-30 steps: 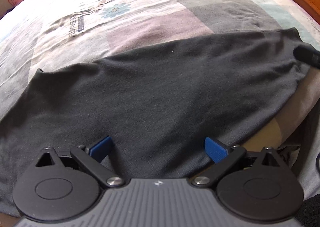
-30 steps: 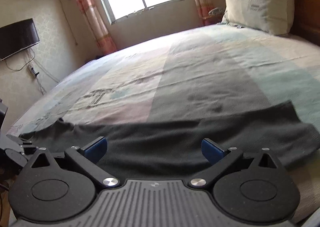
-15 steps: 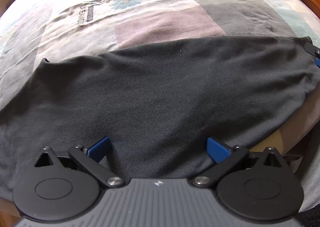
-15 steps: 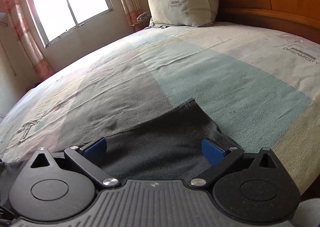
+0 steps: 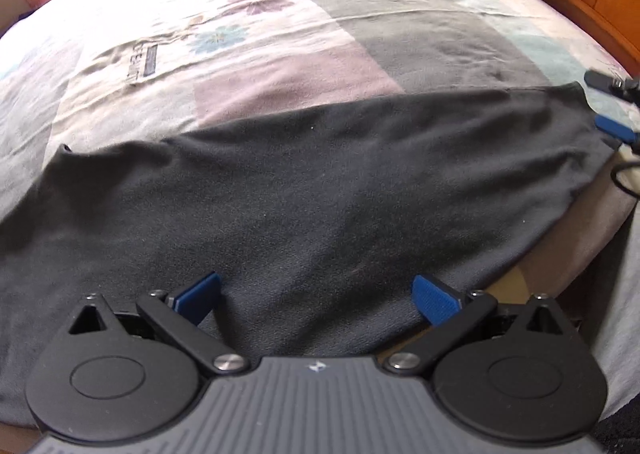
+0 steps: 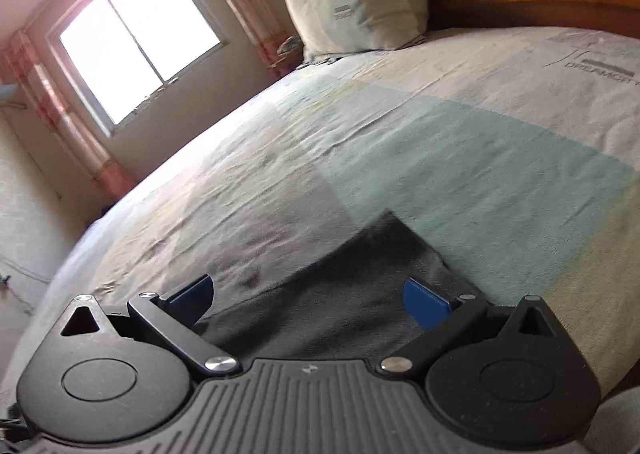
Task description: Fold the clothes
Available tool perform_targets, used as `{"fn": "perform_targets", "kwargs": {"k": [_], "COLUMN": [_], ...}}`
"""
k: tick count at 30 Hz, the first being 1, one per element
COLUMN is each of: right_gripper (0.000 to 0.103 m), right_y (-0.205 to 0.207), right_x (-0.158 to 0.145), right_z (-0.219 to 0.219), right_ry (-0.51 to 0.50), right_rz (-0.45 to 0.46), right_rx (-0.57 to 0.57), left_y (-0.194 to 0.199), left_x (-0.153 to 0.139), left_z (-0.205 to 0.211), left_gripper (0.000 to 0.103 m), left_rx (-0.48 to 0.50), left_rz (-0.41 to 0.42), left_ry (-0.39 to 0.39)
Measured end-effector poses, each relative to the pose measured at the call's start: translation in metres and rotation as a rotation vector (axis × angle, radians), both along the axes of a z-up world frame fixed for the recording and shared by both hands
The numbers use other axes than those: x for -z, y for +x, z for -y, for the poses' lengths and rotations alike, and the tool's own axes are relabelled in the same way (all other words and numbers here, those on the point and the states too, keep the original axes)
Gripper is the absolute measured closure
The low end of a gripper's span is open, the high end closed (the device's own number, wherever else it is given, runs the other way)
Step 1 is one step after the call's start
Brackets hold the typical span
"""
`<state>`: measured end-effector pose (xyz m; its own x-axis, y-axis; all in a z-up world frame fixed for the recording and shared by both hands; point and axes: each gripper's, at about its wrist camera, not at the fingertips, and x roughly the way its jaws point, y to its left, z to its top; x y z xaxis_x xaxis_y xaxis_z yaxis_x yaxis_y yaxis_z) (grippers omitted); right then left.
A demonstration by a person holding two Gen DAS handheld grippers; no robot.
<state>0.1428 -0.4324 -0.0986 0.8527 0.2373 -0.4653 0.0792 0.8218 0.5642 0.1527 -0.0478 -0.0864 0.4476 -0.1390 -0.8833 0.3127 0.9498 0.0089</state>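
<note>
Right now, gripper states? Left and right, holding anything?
Left gripper: open, holding nothing, over the dark garment.
Right gripper: open, holding nothing, at the garment's corner.

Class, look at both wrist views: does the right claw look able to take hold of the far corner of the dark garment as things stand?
Probably yes. The right claw is open, the dark garment corner lies flat on the bedspread ahead between its fingers, and nothing covers it.

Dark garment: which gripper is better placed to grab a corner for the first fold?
Probably right. The right gripper, open, already frames the dark garment's far corner. The left gripper, also open, sits over mid-cloth, away from any corner.
</note>
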Motion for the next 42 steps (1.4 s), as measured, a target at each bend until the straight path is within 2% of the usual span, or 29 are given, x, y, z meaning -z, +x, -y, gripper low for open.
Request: {"fn": "perform_targets", "kwargs": {"k": [3,5,7,10,14,17,20,22,30,31,36,42], "right_gripper": [0.000,0.000,0.000,0.000,0.000,0.000,0.000,0.000,0.001,0.001,0.000,0.000], "right_y": [0.015,0.029,0.045,0.066,0.091,0.100,0.095,0.092,0.107,0.109,0.074,0.028], "right_x": [-0.011,-0.013,-0.011,-0.006,0.010,0.008,-0.009,-0.016,0.006,0.005,0.005,0.005], "right_z": [-0.015,-0.037,-0.066,-0.104,-0.121,-0.112,-0.106,-0.111,-0.156,-0.154,-0.133,-0.109], "right_ry": [0.132,0.161,0.126,0.016,-0.090,-0.078,-0.065,-0.048,-0.070,-0.042,-0.001,0.033], "right_rz": [-0.001,-0.015,-0.068,-0.116,-0.109,-0.103,-0.106,-0.103,-0.147,-0.146,-0.162,-0.186], "right_rx": [-0.225,-0.333,-0.417,-0.475,-0.459,-0.427,-0.365,-0.386,-0.531,-0.532,-0.513,-0.490], "left_y": [0.000,-0.001,-0.003,-0.008,-0.007,-0.011,-0.012,-0.014,-0.022,-0.023,-0.025,-0.023], "left_x": [0.007,0.008,0.007,0.001,0.008,0.009,0.010,0.007,-0.006,-0.008,-0.004,0.006], "left_z": [-0.004,-0.006,-0.008,-0.017,-0.038,-0.049,-0.050,-0.053,-0.069,-0.075,-0.099,-0.099], "left_gripper": [0.001,0.001,0.001,0.001,0.001,0.001,0.001,0.001,0.001,0.001,0.001,0.001], "left_rx": [0.002,-0.004,-0.007,-0.009,-0.061,-0.075,-0.068,-0.075,-0.116,-0.138,-0.224,-0.231], "left_rz": [0.002,0.016,0.027,0.060,0.054,0.067,0.079,0.094,0.148,0.150,0.138,0.126], "left_ry": [-0.010,-0.026,-0.038,-0.057,-0.065,-0.098,-0.108,-0.106,-0.096,-0.095,-0.091,-0.057]}}
